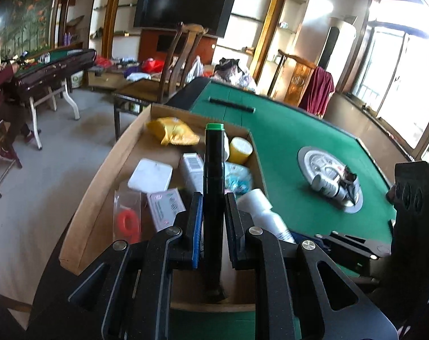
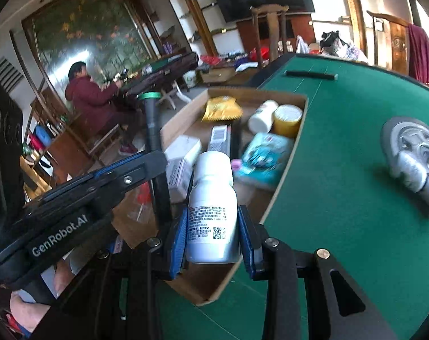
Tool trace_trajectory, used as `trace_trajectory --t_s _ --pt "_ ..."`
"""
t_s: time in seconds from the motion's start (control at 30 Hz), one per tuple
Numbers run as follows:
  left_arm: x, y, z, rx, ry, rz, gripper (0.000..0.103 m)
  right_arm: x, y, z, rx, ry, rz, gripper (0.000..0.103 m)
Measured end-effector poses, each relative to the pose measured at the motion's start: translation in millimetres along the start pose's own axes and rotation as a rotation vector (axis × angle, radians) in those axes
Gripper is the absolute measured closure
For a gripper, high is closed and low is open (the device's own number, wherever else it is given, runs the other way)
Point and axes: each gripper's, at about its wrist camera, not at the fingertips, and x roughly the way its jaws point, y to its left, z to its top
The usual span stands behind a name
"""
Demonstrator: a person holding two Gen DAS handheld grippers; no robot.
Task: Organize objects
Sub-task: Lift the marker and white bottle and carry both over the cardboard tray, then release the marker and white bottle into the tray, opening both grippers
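The left claw (image 1: 213, 206) is closed on a tall dark bottle with a green cap (image 1: 213, 187), gripping it around mid-body so it stands upright over the cardboard box (image 1: 101, 198). The right claw (image 2: 213, 226) is clamped on a white bottle with a printed label (image 2: 213, 206), its pads against the lower body and its cap aimed toward 12 o'clock, also above the near end of the box. The box sits on the green desk (image 1: 285, 141), already crowded: a yellow snack bag (image 1: 172, 130) at 12 o'clock, a yellow-lidded jar (image 1: 239, 150) at about 1 o'clock, a white flat box (image 1: 150, 175) and a barcoded carton (image 1: 191, 167) near the middle, a teal packet (image 1: 238, 175) along the right wall, and a bag with an orange ring (image 1: 128, 221) at 8 o'clock. More items (image 1: 336, 181) lie well apart on the round metal centrepiece (image 1: 307, 155) at 3 o'clock.

My reading is that both bottles are about to be set into the box. The risks follow from the crowding. The two claws hang close together, so lowering both at once could knock one against the other. The dark bottle is tall and narrow; released onto the uneven packets it would likely topple. The white one is smooth and round, held low, and could swing or slip if tilted further. Either could land on the box wall and tip out onto the desk.
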Motion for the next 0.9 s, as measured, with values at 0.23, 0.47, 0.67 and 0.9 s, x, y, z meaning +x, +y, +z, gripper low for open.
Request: trace_trajectory --t_s 0.23,0.47,0.67,0.9 --pt "20.4 10.1 -7.7 -0.026 0.042 -0.001 0.088 24.8 6.8 -3.3 -0.029 0.035 -0.068 0.069" --pt "31.5 14.0 -10.5 -0.034 0.068 0.001 0.088 37.6 11.0 -5.6 -0.066 0.055 -0.094 0.069" --pt "32.0 13.1 -9.8 -0.019 0.077 0.004 0.088 41.3 16.0 -7.9 -0.102 0.061 -0.111 0.069" --pt "31.9 13.3 -8.8 -0.015 0.092 0.01 0.088 37.1 17.6 -8.9 -0.118 0.06 -0.112 0.069"
